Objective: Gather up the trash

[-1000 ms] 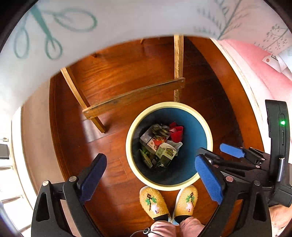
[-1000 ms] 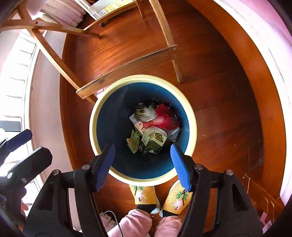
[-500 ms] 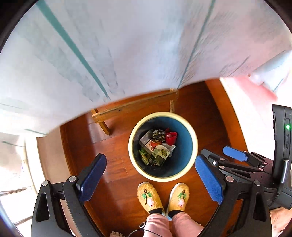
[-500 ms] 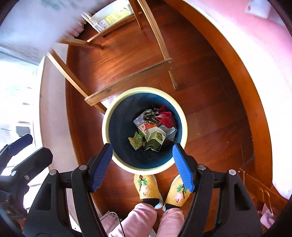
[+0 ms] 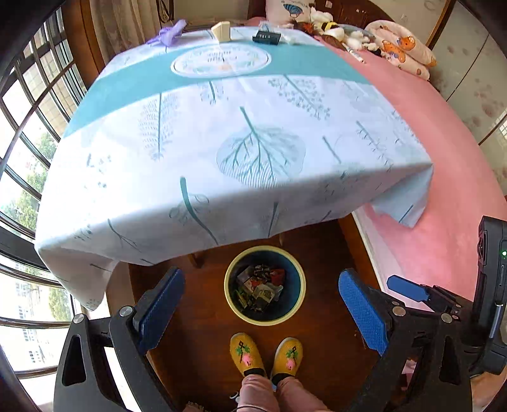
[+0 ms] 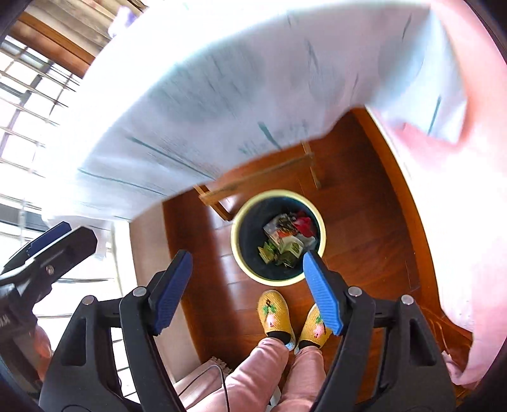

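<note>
A round bin (image 5: 265, 317) with a cream rim and blue inside stands on the wood floor, far below, holding cartons, wrappers and a red cup (image 5: 277, 275). In the right wrist view the same bin (image 6: 318, 222) lies just beyond the fingertips. My left gripper (image 5: 263, 285) hangs high above it, open and empty. My right gripper (image 6: 247, 263) is empty too, its jaws still opening. On the far end of the table lie a purple wrapper (image 5: 169, 31), a beige carton (image 5: 221, 31) and a black object (image 5: 266, 37).
A table under a white and teal leaf-print cloth (image 5: 221, 142) fills the left wrist view. A pink bed (image 5: 443, 177) with soft toys (image 5: 342, 31) runs along the right, windows (image 5: 25, 126) along the left. A person's yellow slippers (image 5: 247, 355) stand just before the bin.
Both grippers have risen from just over the bin to above the tabletop. The bin looks much smaller, the cloth's top has come into view, and the right jaws have spread wider.
</note>
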